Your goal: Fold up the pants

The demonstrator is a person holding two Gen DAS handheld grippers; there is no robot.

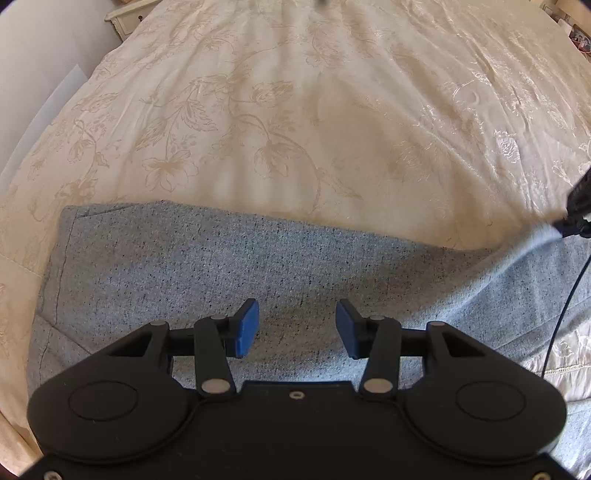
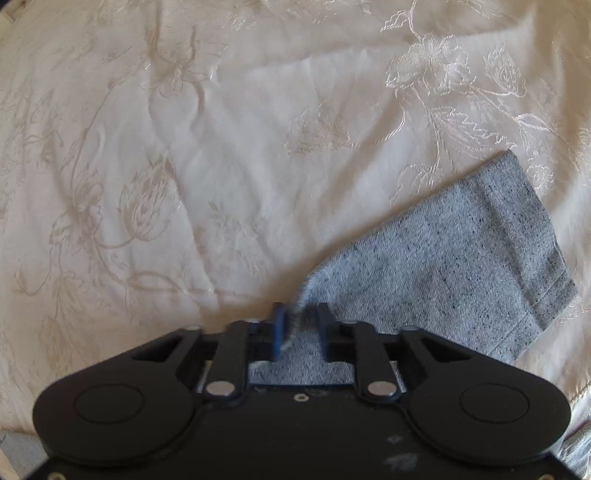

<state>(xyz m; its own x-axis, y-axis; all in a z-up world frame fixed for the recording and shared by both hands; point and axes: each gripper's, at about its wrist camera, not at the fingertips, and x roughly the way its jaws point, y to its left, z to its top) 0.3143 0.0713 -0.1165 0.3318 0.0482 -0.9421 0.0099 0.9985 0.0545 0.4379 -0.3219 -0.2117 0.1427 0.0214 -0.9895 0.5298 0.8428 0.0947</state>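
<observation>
Grey speckled pants (image 1: 258,266) lie flat on a cream floral bedspread (image 1: 295,110). My left gripper (image 1: 295,328) hovers over the cloth, open, with nothing between its blue pads. At the right edge of the left wrist view, my right gripper (image 1: 569,225) pinches the cloth's far edge, which rises to its tip in a small peak. In the right wrist view the pants (image 2: 443,266) run down from a hemmed leg end (image 2: 535,240) to my right gripper (image 2: 300,325). A fold of the grey cloth sits between its narrowed, blurred jaws.
The bedspread (image 2: 184,147) fills the view beyond the pants, lightly creased. A pale nightstand (image 1: 125,14) stands off the bed's far left corner, with a white wall to the left. A black cable (image 1: 565,314) hangs from the right gripper over the pants.
</observation>
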